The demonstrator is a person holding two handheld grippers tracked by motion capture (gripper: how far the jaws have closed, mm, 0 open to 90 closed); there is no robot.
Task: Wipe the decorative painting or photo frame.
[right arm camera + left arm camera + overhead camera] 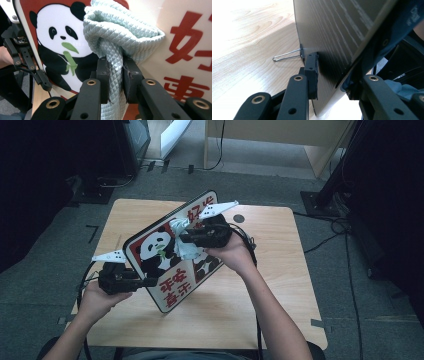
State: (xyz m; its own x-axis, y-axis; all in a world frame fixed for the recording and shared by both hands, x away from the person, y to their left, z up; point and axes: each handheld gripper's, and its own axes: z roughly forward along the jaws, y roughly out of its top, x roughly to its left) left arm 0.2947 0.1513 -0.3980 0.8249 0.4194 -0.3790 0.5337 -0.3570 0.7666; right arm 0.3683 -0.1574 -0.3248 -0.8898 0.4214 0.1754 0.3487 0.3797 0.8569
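On the wooden table (280, 270), left gripper (131, 281) fingers clamp the panda board (150, 251); right gripper (192, 238) fingers pinch the cloth (117, 37).

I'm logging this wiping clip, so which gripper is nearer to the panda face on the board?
Right. The right gripper presses its cloth beside the panda face; the left gripper clamps the board at its lower edge, farther off.

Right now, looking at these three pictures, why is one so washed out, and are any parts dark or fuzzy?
Left gripper view: the pale wooden table glares white at top left, and the flat board's dark back throws a shadow on it. High view: dim, with the room's corners nearly black. Right gripper view: the quilted mint-green cloth is sharp, while the red-and-white panda sign washes out at upper right.
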